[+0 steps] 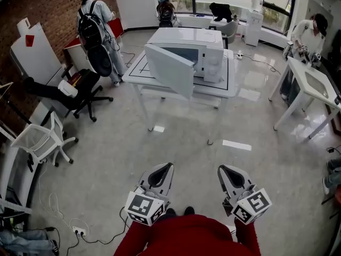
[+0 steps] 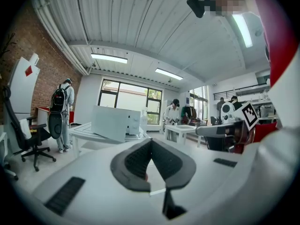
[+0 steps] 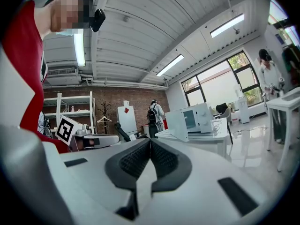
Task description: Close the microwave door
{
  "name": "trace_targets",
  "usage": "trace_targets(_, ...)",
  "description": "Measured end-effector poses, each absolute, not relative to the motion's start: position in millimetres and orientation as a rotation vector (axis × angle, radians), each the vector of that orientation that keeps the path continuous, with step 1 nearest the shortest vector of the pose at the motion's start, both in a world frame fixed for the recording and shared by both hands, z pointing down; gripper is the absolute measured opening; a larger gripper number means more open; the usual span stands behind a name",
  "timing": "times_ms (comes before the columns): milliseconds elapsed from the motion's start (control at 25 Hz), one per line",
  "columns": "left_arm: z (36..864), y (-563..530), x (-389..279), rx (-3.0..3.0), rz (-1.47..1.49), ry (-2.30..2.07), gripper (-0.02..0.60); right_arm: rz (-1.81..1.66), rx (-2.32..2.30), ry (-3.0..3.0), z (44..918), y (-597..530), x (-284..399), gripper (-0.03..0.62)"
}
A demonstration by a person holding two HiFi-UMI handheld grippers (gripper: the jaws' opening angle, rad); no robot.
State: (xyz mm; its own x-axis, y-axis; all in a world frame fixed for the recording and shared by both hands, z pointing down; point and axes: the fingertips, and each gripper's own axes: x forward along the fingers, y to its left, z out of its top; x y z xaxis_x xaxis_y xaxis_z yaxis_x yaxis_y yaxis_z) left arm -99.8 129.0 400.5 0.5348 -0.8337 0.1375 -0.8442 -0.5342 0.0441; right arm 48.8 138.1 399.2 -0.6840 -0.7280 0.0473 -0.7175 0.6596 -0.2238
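1. Nearest the camera, at the bottom of the head view, a red-sleeved torso (image 1: 186,238) is seen, with both tools held out just ahead of it.
2. The white left gripper (image 1: 164,168), with its marker cube, is held over the floor. Its dark ribbed fingers (image 2: 134,161) are clenched together, and nothing is held between them.
3. The white right gripper (image 1: 222,169) is held beside it, apart from it. Its fingers are likewise pressed shut on nothing.
4. A stretch of glossy grey tiled floor (image 1: 176,137) is seen between the grippers and the furniture.
5. Farther on, the white microwave oven (image 1: 205,49) is set on a white rectangular table (image 1: 230,87), well apart from both grippers.
6. The white microwave door (image 1: 169,71) is swung wide open toward the left, so that the cavity is exposed.
7. To the left, a black swivel office chair (image 1: 80,92) is placed. Behind it, a person with a black backpack (image 1: 95,25) is seen standing by the red brick wall (image 1: 48,9).
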Motion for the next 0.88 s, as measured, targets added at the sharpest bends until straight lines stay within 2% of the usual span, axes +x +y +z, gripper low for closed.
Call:
trace_targets(840,388.8,70.2,-103.2,2.592,0.213,-1.599,0.012,-0.338,-1.291,2.766,395.6,103.0,82.1,0.014)
trace_targets(880,387.5,63.5,-104.6,2.586,0.210,-1.597,0.032,-0.340,-1.298,2.762,396.1,99.4,82.1,0.015)
